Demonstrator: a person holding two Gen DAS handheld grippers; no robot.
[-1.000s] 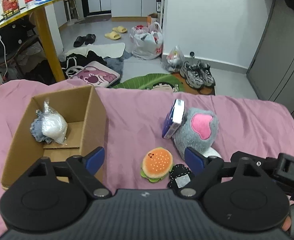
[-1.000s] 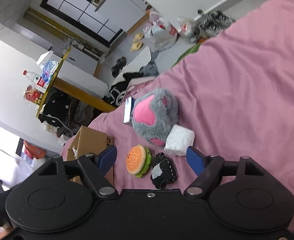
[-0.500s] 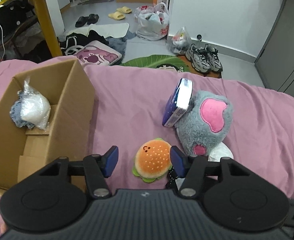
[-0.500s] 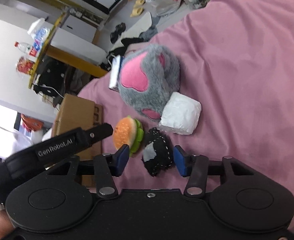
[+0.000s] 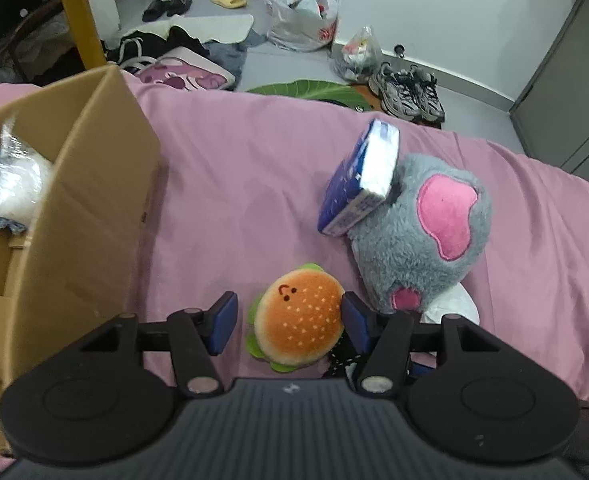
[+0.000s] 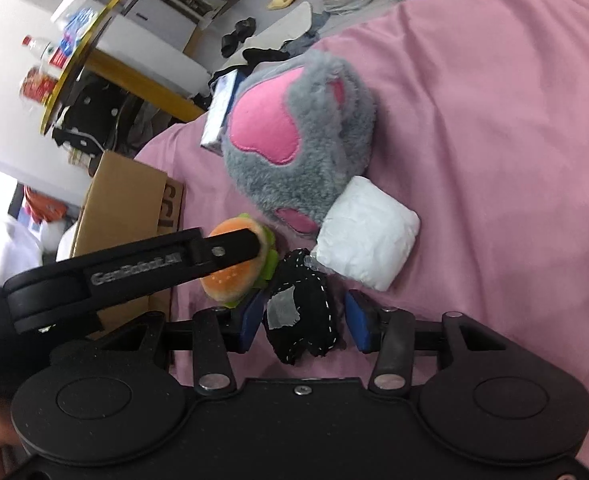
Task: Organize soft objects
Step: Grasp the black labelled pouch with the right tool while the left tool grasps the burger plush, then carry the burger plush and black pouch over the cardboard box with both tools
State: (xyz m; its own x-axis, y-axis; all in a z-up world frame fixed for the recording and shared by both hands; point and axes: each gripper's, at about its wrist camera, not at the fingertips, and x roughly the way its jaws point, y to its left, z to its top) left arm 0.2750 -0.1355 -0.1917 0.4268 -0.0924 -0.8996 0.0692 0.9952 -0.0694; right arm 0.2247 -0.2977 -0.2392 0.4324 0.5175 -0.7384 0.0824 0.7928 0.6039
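Observation:
A burger plush [image 5: 298, 320] lies on the pink bedsheet [image 5: 234, 168]. My left gripper [image 5: 288, 322] is open around it, right pad touching it, left pad a little apart. A black stitched pouch [image 6: 302, 316] lies between the open pads of my right gripper [image 6: 306, 320], with small gaps on both sides. The burger plush [image 6: 230, 276] also shows in the right wrist view, under the left gripper's finger [image 6: 134, 268]. A grey paw plush [image 5: 426, 236] with pink pads, a blue tissue pack [image 5: 358, 184] leaning on it and a white soft bundle [image 6: 366, 236] lie just beyond.
An open cardboard box [image 5: 94, 208] stands on the bed to the left, holding a plastic-wrapped white and blue bundle [image 5: 10, 188]. Beyond the bed are shoes [image 5: 410, 88], bags and clothes on the floor, and a yellow table leg [image 5: 80, 12].
Both grippers have moved forward and down and narrowed. The left one now brackets the burger plush; the right one now brackets the black pouch.

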